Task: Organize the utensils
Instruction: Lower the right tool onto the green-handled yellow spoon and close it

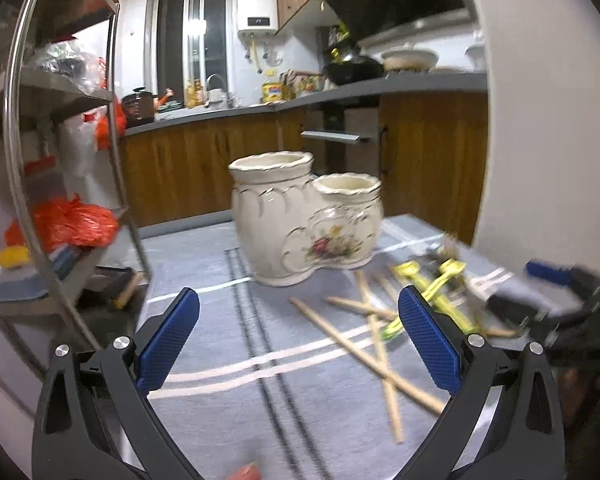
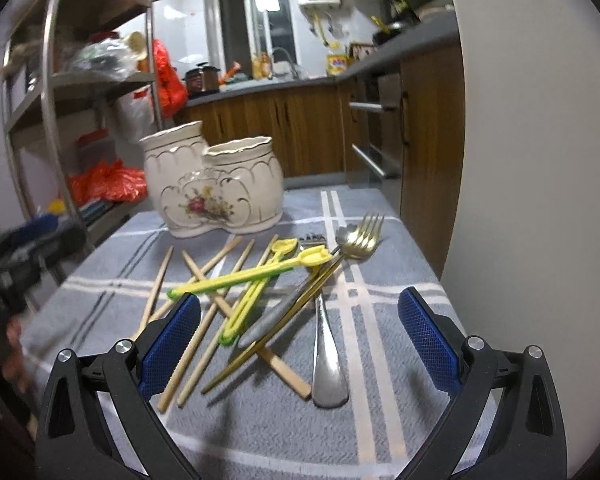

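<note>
Your left claw (image 1: 299,344) hangs with its blue pads spread wide and nothing between them, above the grey striped cloth (image 1: 220,320) on the tabletop. At its 12 o'clock stands the cream two-cup ceramic holder (image 1: 306,220), upright. At 2 o'clock lie wooden chopsticks (image 1: 374,344), crossed, with yellow-green utensils (image 1: 440,292) beyond.

Your right claw (image 2: 299,344) is likewise spread wide, gripping nothing, above the utensil pile. Directly at 12 o'clock: a steel spoon handle (image 2: 328,364), a gold fork (image 2: 364,236), and yellow-green pieces (image 2: 240,280) lying across chopsticks (image 2: 196,340). The holder (image 2: 216,188) sits behind at 11 o'clock, apart from the pile.
</note>
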Tool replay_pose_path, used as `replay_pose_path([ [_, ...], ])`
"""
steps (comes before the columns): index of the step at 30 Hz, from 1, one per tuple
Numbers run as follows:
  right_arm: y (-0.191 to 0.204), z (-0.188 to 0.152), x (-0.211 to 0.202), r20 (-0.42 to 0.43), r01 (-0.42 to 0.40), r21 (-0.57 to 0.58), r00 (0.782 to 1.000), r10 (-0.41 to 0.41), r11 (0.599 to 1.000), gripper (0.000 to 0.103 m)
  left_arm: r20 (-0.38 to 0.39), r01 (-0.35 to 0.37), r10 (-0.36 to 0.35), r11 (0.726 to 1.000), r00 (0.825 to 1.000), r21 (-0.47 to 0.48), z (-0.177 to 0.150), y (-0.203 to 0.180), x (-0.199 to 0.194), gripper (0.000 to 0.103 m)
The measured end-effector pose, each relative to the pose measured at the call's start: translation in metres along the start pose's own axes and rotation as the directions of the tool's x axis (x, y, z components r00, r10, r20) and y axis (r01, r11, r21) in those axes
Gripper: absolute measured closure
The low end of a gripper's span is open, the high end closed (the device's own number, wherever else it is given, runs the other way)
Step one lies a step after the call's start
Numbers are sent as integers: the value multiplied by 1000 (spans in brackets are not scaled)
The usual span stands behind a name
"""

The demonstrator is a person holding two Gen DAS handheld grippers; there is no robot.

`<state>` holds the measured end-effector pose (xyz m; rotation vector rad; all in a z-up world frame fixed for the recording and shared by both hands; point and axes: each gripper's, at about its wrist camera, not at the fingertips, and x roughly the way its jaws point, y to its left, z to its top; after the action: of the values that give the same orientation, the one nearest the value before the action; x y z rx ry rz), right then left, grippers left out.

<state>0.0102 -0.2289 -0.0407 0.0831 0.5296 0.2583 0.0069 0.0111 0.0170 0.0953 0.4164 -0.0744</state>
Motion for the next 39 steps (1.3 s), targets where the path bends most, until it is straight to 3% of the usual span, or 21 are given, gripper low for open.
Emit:
replay_pose_path([
  [6, 12, 28, 24, -123, -34, 44, 992, 39, 998, 11, -32, 21, -24, 997, 999, -70, -5, 13, 6, 5],
  [9, 21, 32, 39, -202, -21, 41, 979, 29, 999, 32, -10, 6, -6, 999, 1000, -46, -7, 15, 3, 5],
  [13, 25, 31, 53, -282, -21, 82, 958, 44, 996, 49, 4, 10, -10, 999, 1000, -33, -7, 17, -1, 5],
  [21, 25, 32, 78, -366, -8, 155, 928, 65, 988, 57, 15, 43, -42, 998, 999, -56, -7, 23, -7, 5],
  [30, 12, 42, 99, -388, 16, 246, 918, 84, 969, 60, 16, 33, -32, 998, 999, -52, -7, 25, -4, 5],
  [34, 13, 47, 106, -387, 16, 235, 919, 78, 972, 84, 6, 28, -28, 999, 1000, -35, -9, 22, 1, 5],
  [39, 12, 49, 109, -378, 3, 227, 922, 85, 974, 93, -16, 31, -32, 999, 999, -30, -13, 24, 8, 5],
])
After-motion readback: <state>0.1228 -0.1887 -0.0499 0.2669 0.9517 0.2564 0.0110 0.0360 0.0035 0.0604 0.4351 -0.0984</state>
